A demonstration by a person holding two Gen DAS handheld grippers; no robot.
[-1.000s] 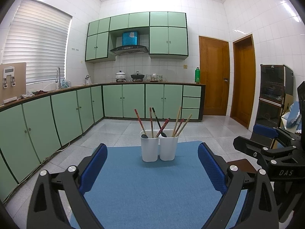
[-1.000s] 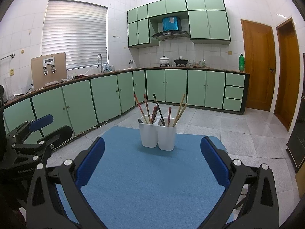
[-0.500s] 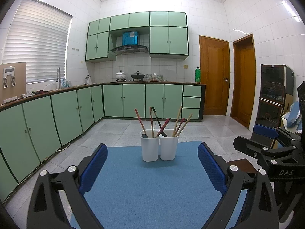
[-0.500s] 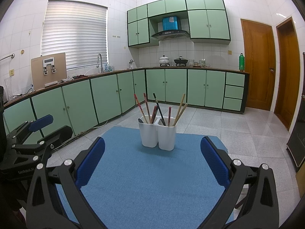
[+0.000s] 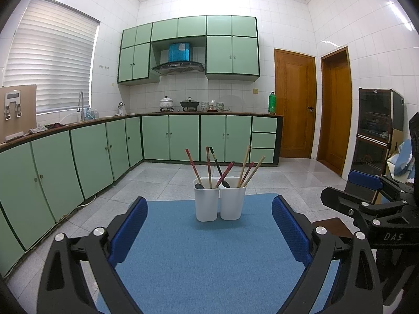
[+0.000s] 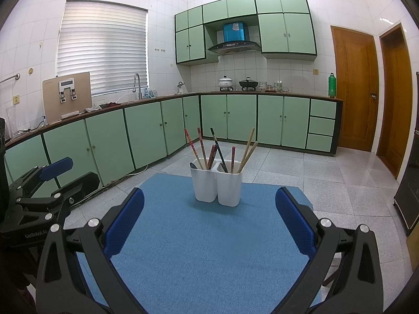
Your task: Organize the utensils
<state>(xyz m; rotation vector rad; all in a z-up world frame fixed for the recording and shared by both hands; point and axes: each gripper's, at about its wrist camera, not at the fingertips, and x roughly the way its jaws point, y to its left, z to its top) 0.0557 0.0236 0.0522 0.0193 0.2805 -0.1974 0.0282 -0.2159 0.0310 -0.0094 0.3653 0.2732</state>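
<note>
Blue mat (image 5: 209, 256), utensil cups (image 5: 219, 202) beyond parted hand-held grippers (image 5: 207, 219)

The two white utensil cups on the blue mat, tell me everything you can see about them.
The two white cups look like smooth matte plastic, with rounded corners, tapering slightly toward the base. They stand upright, side by side and touching, near the far edge of the blue mat. Both are open-topped and hold leaning utensils: the left one has red patterned chopsticks and a dark spoon, the right one pale wooden chopsticks, a red chopstick and another dark spoon. Neither tool touches them.
</note>
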